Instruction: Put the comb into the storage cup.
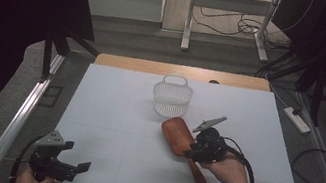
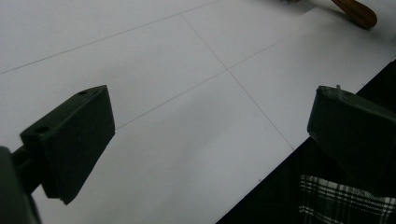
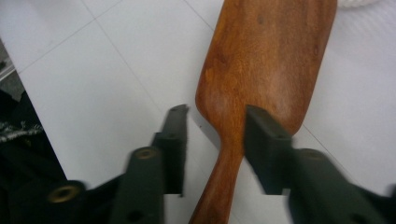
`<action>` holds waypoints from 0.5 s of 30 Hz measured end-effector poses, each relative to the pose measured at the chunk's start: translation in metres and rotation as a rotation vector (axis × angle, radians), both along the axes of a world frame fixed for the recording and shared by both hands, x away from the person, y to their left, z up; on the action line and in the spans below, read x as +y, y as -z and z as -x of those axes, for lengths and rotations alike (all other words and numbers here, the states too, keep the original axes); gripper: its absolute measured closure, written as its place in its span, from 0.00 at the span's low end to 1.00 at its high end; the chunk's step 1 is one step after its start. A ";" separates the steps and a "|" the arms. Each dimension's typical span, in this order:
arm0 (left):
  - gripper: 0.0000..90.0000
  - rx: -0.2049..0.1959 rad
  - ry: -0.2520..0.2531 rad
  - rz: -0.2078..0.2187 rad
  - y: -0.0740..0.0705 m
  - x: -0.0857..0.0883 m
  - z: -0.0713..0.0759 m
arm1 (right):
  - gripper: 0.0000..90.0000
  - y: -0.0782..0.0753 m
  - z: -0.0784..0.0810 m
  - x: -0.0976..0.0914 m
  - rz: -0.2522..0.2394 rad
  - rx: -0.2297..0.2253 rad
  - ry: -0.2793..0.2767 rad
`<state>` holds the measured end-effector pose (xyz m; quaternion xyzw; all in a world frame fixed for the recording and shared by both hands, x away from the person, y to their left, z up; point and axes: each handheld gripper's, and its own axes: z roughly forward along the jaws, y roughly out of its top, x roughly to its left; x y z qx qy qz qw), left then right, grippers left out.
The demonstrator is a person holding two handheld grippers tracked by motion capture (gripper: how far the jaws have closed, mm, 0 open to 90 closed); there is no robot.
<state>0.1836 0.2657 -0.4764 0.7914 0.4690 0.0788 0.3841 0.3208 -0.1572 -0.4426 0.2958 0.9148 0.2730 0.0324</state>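
A brown wooden paddle [image 1: 178, 134] lies on the white table [image 1: 111, 113], blade toward the basket and handle toward the near right. My right gripper [image 1: 190, 152] reaches the paddle from the right at its neck. In the right gripper view the jaws [image 3: 215, 135] straddle the paddle [image 3: 266, 60] where blade narrows to handle. One jaw touches the wood and a gap shows at the other, so it is open. My left gripper [image 1: 77, 155] hovers open and empty over the near-left table edge [image 2: 210, 126]. The paddle's handle tip [image 2: 357, 10] shows far off in the left gripper view.
A white plastic basket [image 1: 172, 95] with a handle stands upright just beyond the paddle's blade. A wooden strip [image 1: 182, 71] runs along the table's far edge. A metal rail [image 1: 19, 117] lies left of the table, and a power strip [image 1: 297, 119] with cables lies on the floor at the right.
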 end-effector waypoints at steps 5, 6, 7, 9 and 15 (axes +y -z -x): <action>0.02 0.001 0.000 -0.001 0.000 0.000 0.000 | 0.99 0.000 -0.002 0.003 0.003 0.004 -0.027; 0.02 0.001 0.001 -0.002 0.000 0.000 0.000 | 0.99 0.000 -0.002 0.004 0.008 0.003 -0.029; 0.02 0.001 0.001 -0.003 0.000 0.000 0.000 | 1.00 0.001 -0.002 0.004 0.014 0.002 -0.032; 0.02 0.002 0.001 -0.003 0.000 0.000 0.000 | 1.00 0.002 -0.001 0.005 0.025 -0.007 -0.036; 0.02 0.003 0.001 -0.006 0.000 -0.001 0.000 | 0.99 0.012 0.002 0.009 0.058 -0.017 -0.061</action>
